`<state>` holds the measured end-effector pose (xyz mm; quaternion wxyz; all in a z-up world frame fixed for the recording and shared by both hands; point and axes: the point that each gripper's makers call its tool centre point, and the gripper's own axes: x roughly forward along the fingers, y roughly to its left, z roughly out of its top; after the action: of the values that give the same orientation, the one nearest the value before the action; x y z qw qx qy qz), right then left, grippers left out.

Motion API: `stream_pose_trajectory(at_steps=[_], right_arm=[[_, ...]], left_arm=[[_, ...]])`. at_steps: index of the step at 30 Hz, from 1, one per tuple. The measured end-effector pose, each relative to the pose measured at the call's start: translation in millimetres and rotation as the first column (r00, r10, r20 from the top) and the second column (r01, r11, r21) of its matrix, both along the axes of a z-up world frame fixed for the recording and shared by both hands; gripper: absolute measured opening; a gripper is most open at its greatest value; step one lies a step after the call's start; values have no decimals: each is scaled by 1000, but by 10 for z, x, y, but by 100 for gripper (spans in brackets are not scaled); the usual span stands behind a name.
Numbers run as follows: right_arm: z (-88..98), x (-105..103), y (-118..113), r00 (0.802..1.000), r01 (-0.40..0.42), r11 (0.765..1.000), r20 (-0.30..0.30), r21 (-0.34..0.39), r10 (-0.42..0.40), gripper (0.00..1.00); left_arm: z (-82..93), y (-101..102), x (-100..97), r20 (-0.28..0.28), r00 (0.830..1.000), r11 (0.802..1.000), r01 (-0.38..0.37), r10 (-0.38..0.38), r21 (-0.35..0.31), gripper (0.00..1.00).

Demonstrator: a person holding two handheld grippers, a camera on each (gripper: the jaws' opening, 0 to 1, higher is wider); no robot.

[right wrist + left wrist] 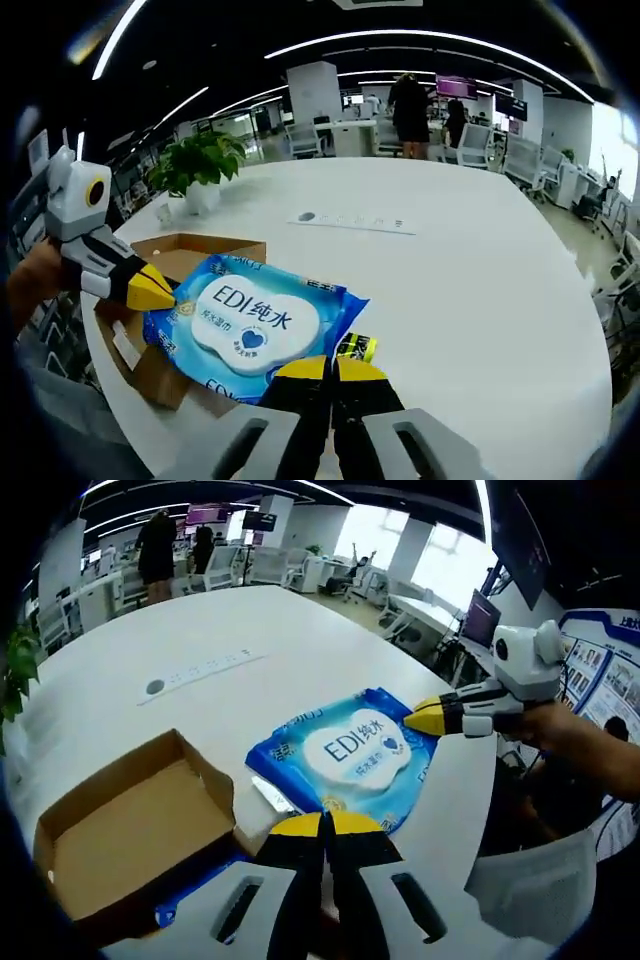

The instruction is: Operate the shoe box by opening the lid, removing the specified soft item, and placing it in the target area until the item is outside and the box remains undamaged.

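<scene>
— Holding the wet-wipe pack (350, 760) by opposite edges, aren't you? Where do things stand?

— Yes. Your left tongs (325, 825) are closed on the near edge of the pack, and your right tongs (333, 368) are pinched shut on the other edge. In the right gripper view the left tongs (150, 290) come in from the left, their yellow tips at the pack's (250, 320) corner. The shoe box (130, 830) sits open on the white bench (200, 630), its cardboard inside bare, and the pack is out of it, overlapping the box edge on one side in the right gripper view (190, 250).

— So what makes this step go well?

— You have a soft, floppy pouch, so I would judge that pulling the two grips apart will stretch or crease it. Move both hands together, level, away from the box and toward open bench. Keep the pack's underside from dragging across the cardboard flap, which could bend it.

— And setting it down?

— Lower it flat onto the bench, well apart from the box, then release one pair of tongs, then the other. Whether the pack is lifted or resting right now, I cannot tell.
</scene>
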<state>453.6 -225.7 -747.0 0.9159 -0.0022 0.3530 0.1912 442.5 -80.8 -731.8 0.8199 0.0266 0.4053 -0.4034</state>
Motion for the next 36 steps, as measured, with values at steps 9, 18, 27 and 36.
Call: stream_pose_trajectory(at_steps=[9, 18, 27, 36], right_arm=[[-155, 53, -30, 1000, -4, 1000, -18, -12, 4, 0], [-332, 89, -16, 999, -31, 998, -40, -53, 29, 0], [-489, 127, -48, 998, -41, 995, -58, -89, 36, 0], [-608, 144, -61, 997, -43, 993, -67, -106, 36, 0]], left_arm=[[-203, -30, 75, -13, 1000, 999, 19, -18, 44, 0], [-405, -42, 81, -23, 999, 993, 51, -49, 107, 0], [-564, -81, 83, -34, 996, 986, 82, -78, 143, 0], [-698, -92, 105, -41, 994, 978, 106, -101, 178, 0]])
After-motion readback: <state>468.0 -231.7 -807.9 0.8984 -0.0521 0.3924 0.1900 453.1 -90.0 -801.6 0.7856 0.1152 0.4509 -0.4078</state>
